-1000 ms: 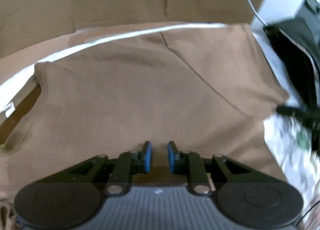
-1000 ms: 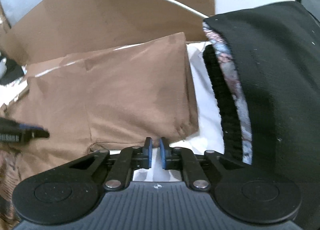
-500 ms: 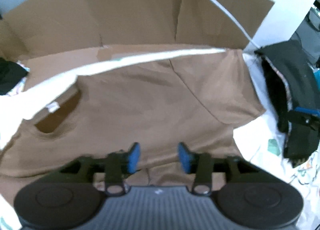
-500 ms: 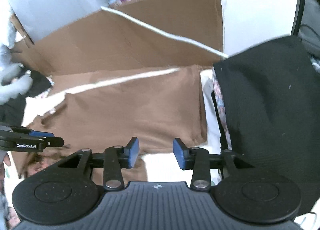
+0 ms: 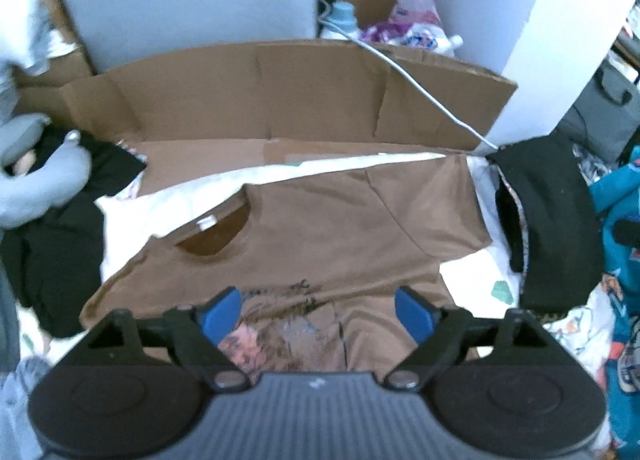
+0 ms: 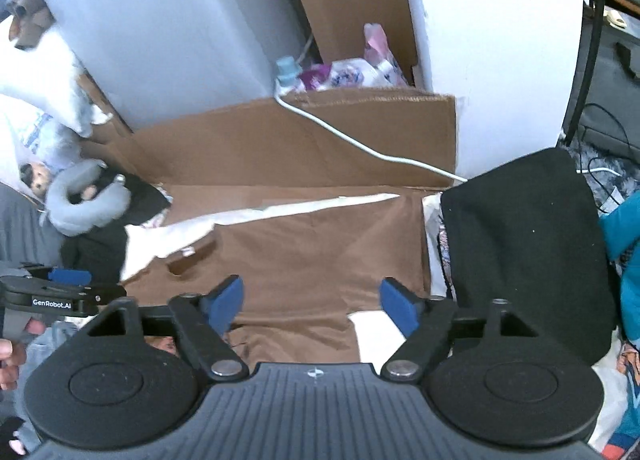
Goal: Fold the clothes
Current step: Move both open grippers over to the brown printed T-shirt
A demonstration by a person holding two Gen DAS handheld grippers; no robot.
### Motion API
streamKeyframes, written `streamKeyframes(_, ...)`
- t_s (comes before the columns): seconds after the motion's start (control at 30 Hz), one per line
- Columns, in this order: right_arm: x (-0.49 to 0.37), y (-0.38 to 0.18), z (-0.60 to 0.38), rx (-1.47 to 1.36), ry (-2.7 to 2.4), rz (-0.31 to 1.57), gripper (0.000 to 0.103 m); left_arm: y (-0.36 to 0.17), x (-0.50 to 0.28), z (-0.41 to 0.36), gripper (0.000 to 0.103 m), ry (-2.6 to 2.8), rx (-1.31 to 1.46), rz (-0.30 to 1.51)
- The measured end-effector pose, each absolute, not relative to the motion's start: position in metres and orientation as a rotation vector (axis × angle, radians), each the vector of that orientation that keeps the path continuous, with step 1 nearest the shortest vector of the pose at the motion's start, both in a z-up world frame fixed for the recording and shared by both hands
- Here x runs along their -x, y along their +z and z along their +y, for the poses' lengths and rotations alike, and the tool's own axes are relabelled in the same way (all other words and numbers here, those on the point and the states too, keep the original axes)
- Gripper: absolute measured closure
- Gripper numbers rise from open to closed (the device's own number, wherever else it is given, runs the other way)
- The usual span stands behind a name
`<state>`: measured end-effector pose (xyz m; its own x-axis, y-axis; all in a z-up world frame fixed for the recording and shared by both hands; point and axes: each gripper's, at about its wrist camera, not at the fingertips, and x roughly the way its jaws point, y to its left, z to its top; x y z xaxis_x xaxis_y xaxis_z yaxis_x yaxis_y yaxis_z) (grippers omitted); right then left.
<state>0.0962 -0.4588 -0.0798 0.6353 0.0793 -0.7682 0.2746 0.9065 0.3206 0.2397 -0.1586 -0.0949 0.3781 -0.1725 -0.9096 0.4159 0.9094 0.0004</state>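
The shirt (image 5: 328, 236) lay flat, collar left, with both grippers (image 5: 320, 310) (image 6: 310, 302) above it, jaws opening and empty. Next grips should probably take the near hem evenly.

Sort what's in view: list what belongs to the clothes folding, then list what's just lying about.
Belongs to the job:
- brown T-shirt, spread flat
- left gripper, jaws opening, nothing between them
- right gripper, jaws opening, nothing between them

Lying about:
- cardboard sheet
- white cable
- black garment
- grey neck pillow
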Motion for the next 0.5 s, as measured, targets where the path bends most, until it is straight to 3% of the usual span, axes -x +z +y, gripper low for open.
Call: streamKeyframes(0.5, -0.04, 0.04, -0.424, -0.472, -0.128, 0.795, 0.012, 0.033, -0.175, -0.064, 0.008, -0.275, -0.207, 1.018)
